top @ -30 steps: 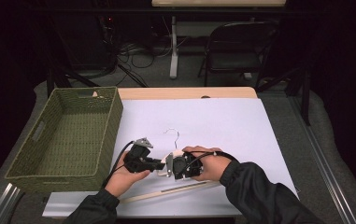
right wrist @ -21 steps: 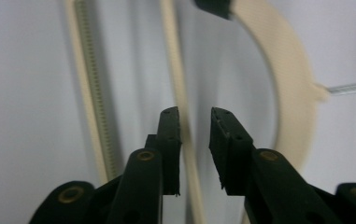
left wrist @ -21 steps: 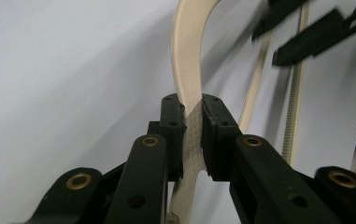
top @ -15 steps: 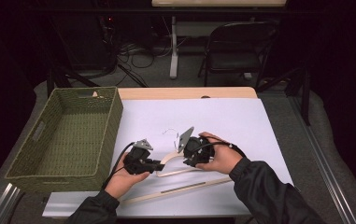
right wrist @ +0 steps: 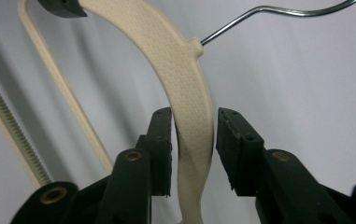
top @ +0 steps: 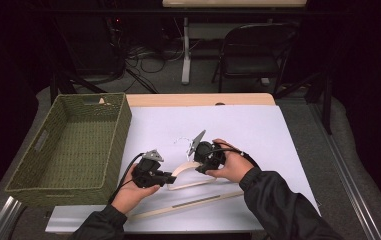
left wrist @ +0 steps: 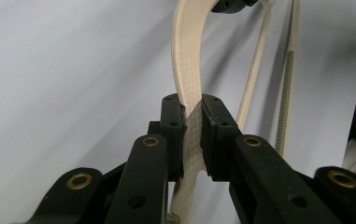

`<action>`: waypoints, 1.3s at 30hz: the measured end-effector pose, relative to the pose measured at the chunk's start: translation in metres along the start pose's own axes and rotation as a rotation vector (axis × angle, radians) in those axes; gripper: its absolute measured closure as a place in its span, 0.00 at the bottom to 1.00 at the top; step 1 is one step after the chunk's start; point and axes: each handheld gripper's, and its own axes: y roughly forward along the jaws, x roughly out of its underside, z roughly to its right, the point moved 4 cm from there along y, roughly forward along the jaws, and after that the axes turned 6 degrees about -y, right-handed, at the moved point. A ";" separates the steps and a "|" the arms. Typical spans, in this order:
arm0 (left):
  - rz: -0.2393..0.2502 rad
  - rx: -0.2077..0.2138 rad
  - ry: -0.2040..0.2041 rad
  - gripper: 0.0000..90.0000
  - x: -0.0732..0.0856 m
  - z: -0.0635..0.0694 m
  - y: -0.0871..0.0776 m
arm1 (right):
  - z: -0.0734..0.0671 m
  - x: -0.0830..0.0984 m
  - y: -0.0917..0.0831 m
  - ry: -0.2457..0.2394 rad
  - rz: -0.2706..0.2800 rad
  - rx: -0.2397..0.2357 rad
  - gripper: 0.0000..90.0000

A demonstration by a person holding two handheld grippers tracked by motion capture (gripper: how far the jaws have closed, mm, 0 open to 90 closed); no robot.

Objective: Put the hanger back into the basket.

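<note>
A cream hanger [top: 184, 170] with a wire hook [top: 180, 141] is held just above the white table cover. My left gripper [top: 170, 178] is shut on one of its arms; in the left gripper view the pads [left wrist: 174, 122] pinch the textured strip [left wrist: 189, 56] edge-on. My right gripper [top: 198, 165] straddles the other arm close to the hook. Its jaws have just been opening. In the right gripper view [right wrist: 194, 133] the arm [right wrist: 178, 53] stands between them, with a clear gap at the right pad [right wrist: 229, 140]. The hook [right wrist: 269, 11] juts up and to the right.
A long cream bar with a ribbed grey strip [top: 193, 202] lies near the table's front edge. A woven green basket [top: 123, 125] stands on the left of the table. A folding chair [top: 253, 50] and cables are behind the table in the dark.
My right gripper has slid right and away from the left one, along the hanger toward the hook, and its jaws have parted. The left gripper has kept its grip and its place.
</note>
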 end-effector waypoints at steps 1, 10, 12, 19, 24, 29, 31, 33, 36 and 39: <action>0.000 0.000 0.000 0.89 0.000 0.000 0.000 | 0.000 0.000 0.000 0.000 0.000 0.000 0.74; 0.002 -0.012 -0.002 0.89 0.001 0.001 -0.002 | -0.005 -0.005 0.001 -0.031 -0.002 0.034 0.80; 0.003 -0.011 -0.002 0.89 0.001 0.002 -0.004 | -0.006 -0.005 -0.001 -0.053 0.004 0.036 0.80; 0.035 0.041 0.000 0.70 -0.001 0.003 -0.018 | -0.013 -0.007 -0.015 -0.123 0.032 0.086 0.81; 0.014 0.053 0.008 0.67 0.001 0.001 -0.027 | -0.016 -0.007 -0.021 -0.168 0.051 0.123 0.82; -0.060 0.055 0.039 0.67 0.008 0.003 -0.020 | -0.019 -0.008 -0.025 -0.195 0.059 0.145 0.82; -0.076 0.065 0.046 0.67 0.009 0.004 -0.017 | -0.020 -0.008 -0.026 -0.194 0.058 0.147 0.82; -0.081 0.070 0.050 0.67 0.009 0.004 -0.015 | -0.021 -0.008 -0.026 -0.198 0.060 0.149 0.82; -0.091 0.068 0.045 0.68 0.009 0.003 -0.013 | -0.022 -0.008 -0.027 -0.205 0.061 0.153 0.82; -0.116 0.079 0.047 0.71 0.011 0.002 -0.008 | -0.023 -0.007 -0.028 -0.213 0.065 0.160 0.82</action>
